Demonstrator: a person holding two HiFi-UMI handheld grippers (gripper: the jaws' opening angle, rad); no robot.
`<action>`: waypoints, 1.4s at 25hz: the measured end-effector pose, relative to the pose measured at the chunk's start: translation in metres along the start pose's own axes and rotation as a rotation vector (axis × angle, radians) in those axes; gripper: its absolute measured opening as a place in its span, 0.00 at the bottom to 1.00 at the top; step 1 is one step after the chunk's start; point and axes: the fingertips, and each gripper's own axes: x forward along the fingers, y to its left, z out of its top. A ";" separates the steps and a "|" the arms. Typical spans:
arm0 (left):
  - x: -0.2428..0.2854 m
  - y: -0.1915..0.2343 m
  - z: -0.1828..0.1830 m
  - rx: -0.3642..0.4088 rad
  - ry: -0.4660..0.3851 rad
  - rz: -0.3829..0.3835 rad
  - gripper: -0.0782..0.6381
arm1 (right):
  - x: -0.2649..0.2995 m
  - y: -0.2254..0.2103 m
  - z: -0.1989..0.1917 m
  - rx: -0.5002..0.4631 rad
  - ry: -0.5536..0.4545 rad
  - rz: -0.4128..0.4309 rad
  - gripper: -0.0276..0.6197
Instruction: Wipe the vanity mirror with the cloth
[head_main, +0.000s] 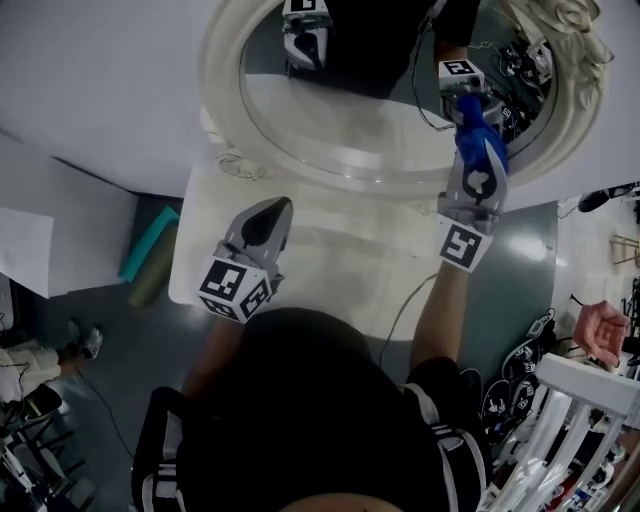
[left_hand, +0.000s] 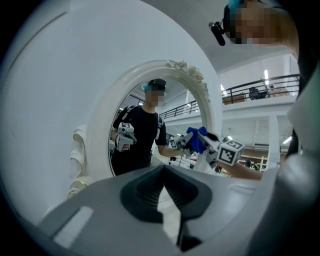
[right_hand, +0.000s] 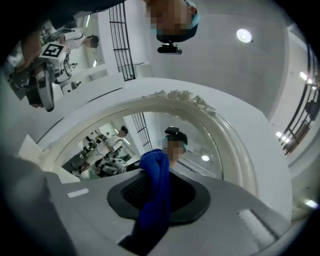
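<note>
Two claws in play. Nearest the person, the left claw (head_main: 272, 212) hangs idle over the white bench (head_main: 330, 265), well short of the glass. Its own view shows the jaws closed on each other w/ nothing between. Further out, the right claw (head_main: 478, 150) is clamped on the blue cloth (head_main: 484, 140), a bunched fold standing proud of the tips. It sits at the lower right of the oval mirror (head_main: 380, 115), just inside the carved white frame (head_main: 228, 100).

Risks, as I judge them:
- The cloth pad is narrow, so a tilted stroke could put hard claw tips on the glass, i.e. a scratch or knock.
- Wiping this near the rim may catch the cloth on the frame and drag it loose.
- Pressing too hard w/ no support from the left claw could rock the mirror.

Views differ:
- The left claw view alone gives the side-on look: cloth (left_hand: 197, 139) meets its own reflection, so it is approx. at the glass, though contact is not certain.
- The right claw view alone shows the grip: cloth (right_hand: 156, 190) runs down between the jaws.
- The head view alone places it within the oval.
</note>
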 end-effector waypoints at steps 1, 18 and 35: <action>0.000 0.000 0.001 -0.001 0.000 0.000 0.12 | -0.002 0.006 -0.004 0.002 0.009 0.034 0.16; -0.005 -0.003 -0.008 -0.008 0.019 -0.003 0.12 | -0.068 0.129 -0.118 0.094 0.304 0.303 0.16; -0.041 0.025 -0.007 -0.013 0.021 0.083 0.12 | -0.077 0.231 -0.143 0.284 0.351 0.411 0.16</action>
